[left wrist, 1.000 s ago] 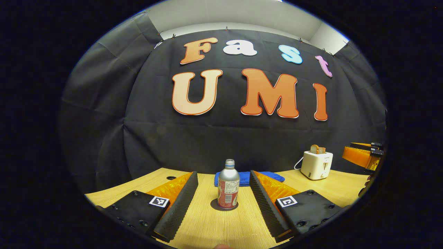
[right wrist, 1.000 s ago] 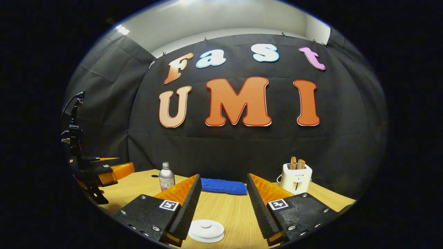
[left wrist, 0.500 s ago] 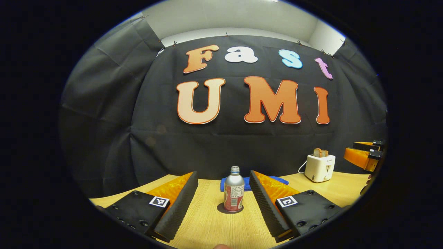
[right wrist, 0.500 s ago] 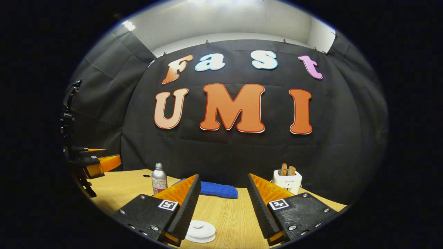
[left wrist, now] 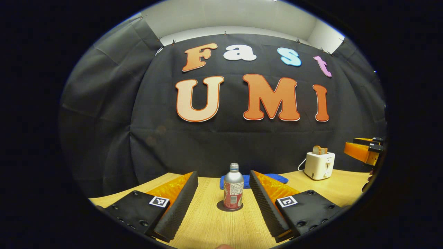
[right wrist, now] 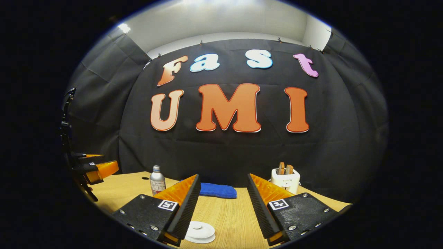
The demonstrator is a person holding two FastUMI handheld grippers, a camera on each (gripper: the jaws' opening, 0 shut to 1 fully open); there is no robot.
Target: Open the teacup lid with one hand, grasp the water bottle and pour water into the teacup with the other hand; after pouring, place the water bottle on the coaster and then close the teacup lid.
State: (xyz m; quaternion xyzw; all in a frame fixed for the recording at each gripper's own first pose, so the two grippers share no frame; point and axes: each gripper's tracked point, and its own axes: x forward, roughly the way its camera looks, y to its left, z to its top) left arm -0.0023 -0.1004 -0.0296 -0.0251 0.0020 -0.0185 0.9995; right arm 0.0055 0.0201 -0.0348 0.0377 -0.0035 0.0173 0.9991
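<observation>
A silver water bottle (left wrist: 233, 186) with a red label stands upright on a dark round coaster (left wrist: 221, 207), just beyond my open left gripper (left wrist: 223, 174) and a little right of the gap's middle. It also shows far left on the table, bottle (right wrist: 157, 184). A white teacup lid (right wrist: 199, 231) with a small knob lies low between the fingers of my open right gripper (right wrist: 223, 177), partly behind the left finger; the cup below it is hidden. Both grippers hold nothing.
A blue cloth (left wrist: 273, 178) lies at the table's back; cloth (right wrist: 217, 190). A white toaster (left wrist: 319, 165) with bread stands back right; toaster (right wrist: 285, 180). The other gripper (left wrist: 363, 152) shows at the right edge, and the left one (right wrist: 95, 168) at the left edge.
Both grippers have drawn back a little from the table's middle. The bottle looks smaller in the left gripper view. The lid has slid left in the right gripper view. Both stay open.
</observation>
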